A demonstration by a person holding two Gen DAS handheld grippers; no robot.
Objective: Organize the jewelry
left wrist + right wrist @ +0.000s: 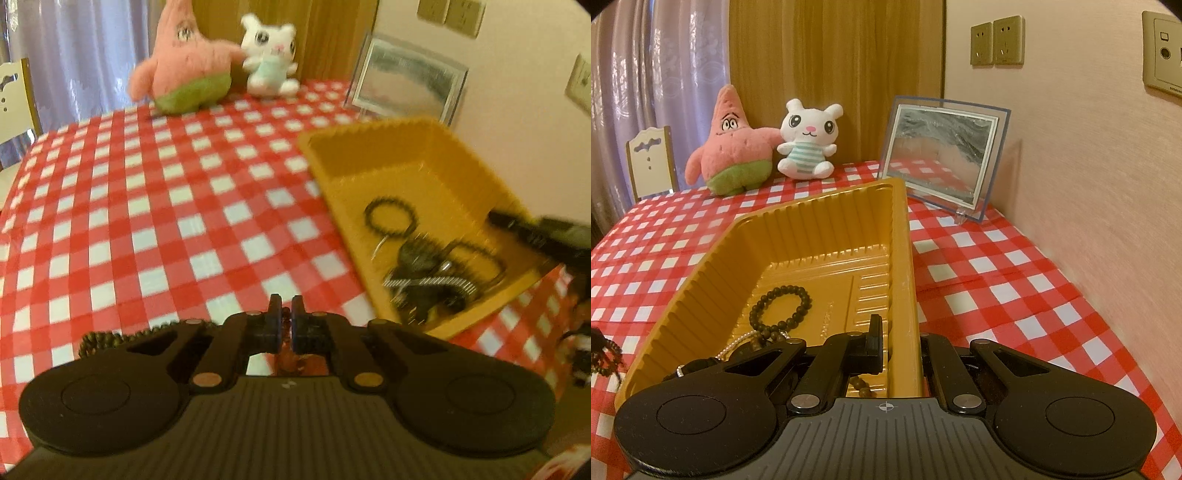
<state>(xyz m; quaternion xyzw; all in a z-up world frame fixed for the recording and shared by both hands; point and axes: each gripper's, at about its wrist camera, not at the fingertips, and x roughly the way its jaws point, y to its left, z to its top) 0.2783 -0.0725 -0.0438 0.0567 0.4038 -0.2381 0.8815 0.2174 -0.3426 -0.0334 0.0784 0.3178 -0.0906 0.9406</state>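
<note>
We hold the yellow tray (798, 236) steady at center frame, our right gripper (899, 343) clenched on its right wall, 1 finger inside and 1 outside. At the bottom of the left wrist view, our left gripper (286, 314) pinches a beaded bracelet (110, 338) trailing left over the checked tablecloth (147, 206). This looks like the carry step: next, we judge, comes a lift over the tray's near rim onto the jewelry pile (424, 266). Open cloth spreads upper left; the wall (1089, 166) crowds the right.
</note>
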